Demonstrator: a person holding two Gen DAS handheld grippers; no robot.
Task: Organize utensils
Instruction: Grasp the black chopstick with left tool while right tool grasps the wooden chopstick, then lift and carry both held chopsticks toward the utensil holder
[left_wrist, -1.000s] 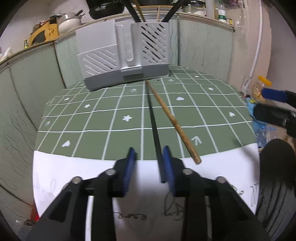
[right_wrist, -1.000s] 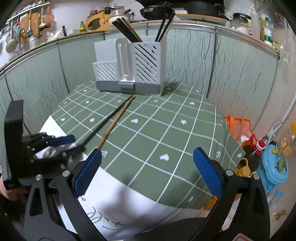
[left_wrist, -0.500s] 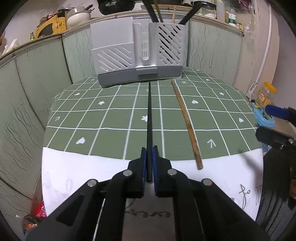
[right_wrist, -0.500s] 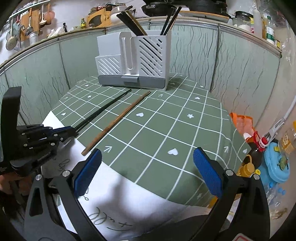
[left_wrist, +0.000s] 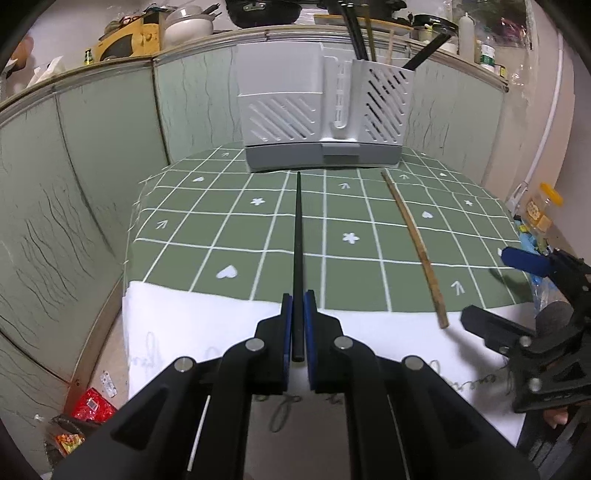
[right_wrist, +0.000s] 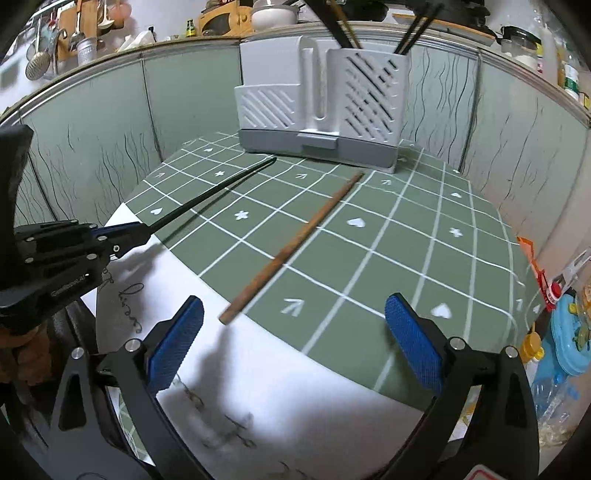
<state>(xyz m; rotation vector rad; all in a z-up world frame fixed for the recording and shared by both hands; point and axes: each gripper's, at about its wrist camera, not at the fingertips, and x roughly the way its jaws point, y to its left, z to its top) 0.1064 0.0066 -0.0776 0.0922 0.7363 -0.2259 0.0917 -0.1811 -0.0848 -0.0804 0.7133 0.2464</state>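
Note:
My left gripper (left_wrist: 298, 297) is shut on the thick end of a black chopstick (left_wrist: 297, 236), which points straight at the grey utensil holder (left_wrist: 321, 118) and hangs just above the cloth. From the right wrist view the same black chopstick (right_wrist: 214, 194) juts out of the left gripper (right_wrist: 142, 230), casting a shadow below it. A brown wooden chopstick (left_wrist: 415, 240) lies on the green checked tablecloth (left_wrist: 221, 236) to its right. My right gripper (right_wrist: 291, 332) stands open over the table's near edge, the wooden chopstick (right_wrist: 291, 247) ending just ahead of its left pad. Several chopsticks stand in the utensil holder (right_wrist: 321, 110).
Green wavy-lined panels wall in the table at the back and sides. White paper (right_wrist: 280, 387) with scribbles covers the table's near edge. Bottles and a blue toy (right_wrist: 569, 339) sit below the table on the right, red wrappers (left_wrist: 90, 408) on the floor at left. Pots line the shelf behind.
My left gripper closed on the black chopstick, lifted it off the cloth and swung left of the wooden one. My right gripper came closer to the wooden chopstick's near end.

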